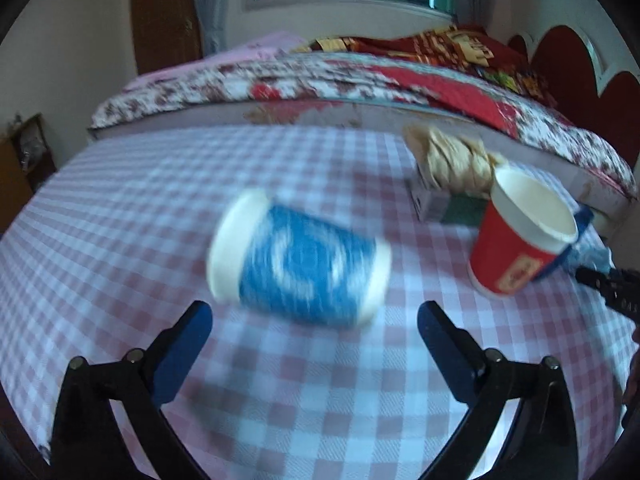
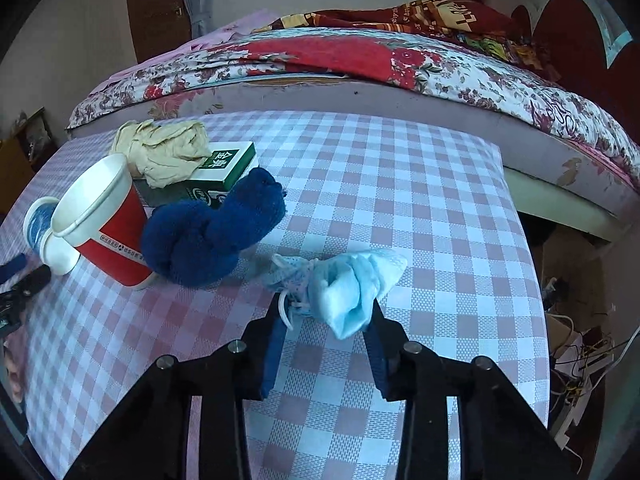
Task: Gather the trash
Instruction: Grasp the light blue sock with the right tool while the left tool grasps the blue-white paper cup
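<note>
Right wrist view: checked desk (image 2: 400,200) against a bed (image 2: 360,68) with a floral quilt. At far left, a pile: crumpled tan paper (image 2: 164,152) on a green-and-white box (image 2: 224,168), a red cup (image 2: 104,220) tilted with its mouth up-left, a knotted navy cloth (image 2: 208,232) touching both cup and box, a blue cup (image 2: 44,228) on its side behind the red one. Well apart from the pile, nearer the lens, a crumpled light-blue mask (image 2: 352,284) on the desk. Right hand-held gripper (image 2: 326,312) narrowed about the mask, pads at or against its two sides, loops beside the left pad; firm pinch cannot be told. Cables on the floor at right.

Left wrist view: blurred blue cup (image 1: 300,264) lying on its side just beyond the fingertips, rim to the left. Left hand-held gripper (image 1: 316,320) spread wide, nothing between the pads, touching nothing. Red cup (image 1: 520,232), paper (image 1: 452,156) and box (image 1: 440,204) off to the right.
</note>
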{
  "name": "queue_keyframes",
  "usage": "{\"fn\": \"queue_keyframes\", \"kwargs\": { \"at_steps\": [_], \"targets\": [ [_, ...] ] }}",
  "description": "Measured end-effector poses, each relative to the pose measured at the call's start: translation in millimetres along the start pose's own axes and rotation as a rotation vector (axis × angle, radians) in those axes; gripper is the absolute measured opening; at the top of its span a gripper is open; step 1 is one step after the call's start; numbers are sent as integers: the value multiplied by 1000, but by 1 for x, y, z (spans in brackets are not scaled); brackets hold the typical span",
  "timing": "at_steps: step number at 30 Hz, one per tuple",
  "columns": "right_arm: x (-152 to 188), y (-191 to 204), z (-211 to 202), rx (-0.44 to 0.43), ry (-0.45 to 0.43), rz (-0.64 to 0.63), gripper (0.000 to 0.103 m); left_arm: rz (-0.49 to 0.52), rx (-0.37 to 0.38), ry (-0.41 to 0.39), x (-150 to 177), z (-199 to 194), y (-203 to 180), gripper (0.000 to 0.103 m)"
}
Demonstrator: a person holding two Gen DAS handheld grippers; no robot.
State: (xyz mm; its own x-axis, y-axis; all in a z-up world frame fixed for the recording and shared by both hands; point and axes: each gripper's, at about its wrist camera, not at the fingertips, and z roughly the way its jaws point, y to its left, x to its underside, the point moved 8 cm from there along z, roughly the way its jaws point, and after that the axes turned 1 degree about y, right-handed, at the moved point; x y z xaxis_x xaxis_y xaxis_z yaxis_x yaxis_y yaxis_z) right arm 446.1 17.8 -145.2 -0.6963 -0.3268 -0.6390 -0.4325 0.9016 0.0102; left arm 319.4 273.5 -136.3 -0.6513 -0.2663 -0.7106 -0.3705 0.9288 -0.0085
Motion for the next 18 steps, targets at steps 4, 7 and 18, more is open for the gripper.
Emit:
{"fn": "queue_keyframes", "kwargs": {
  "at_steps": [4, 7, 18],
  "targets": [
    [-2, 0, 3, 4, 2, 16, 39, -39, -1, 26, -16, 12, -1, 102],
    [-4, 4, 5, 2, 6, 13, 39, -58, -11, 77, -17, 29, -2, 102],
    [2, 7, 4, -13, -1, 10, 39, -124, 50, 110, 13, 22, 49, 45]
  ]
}}
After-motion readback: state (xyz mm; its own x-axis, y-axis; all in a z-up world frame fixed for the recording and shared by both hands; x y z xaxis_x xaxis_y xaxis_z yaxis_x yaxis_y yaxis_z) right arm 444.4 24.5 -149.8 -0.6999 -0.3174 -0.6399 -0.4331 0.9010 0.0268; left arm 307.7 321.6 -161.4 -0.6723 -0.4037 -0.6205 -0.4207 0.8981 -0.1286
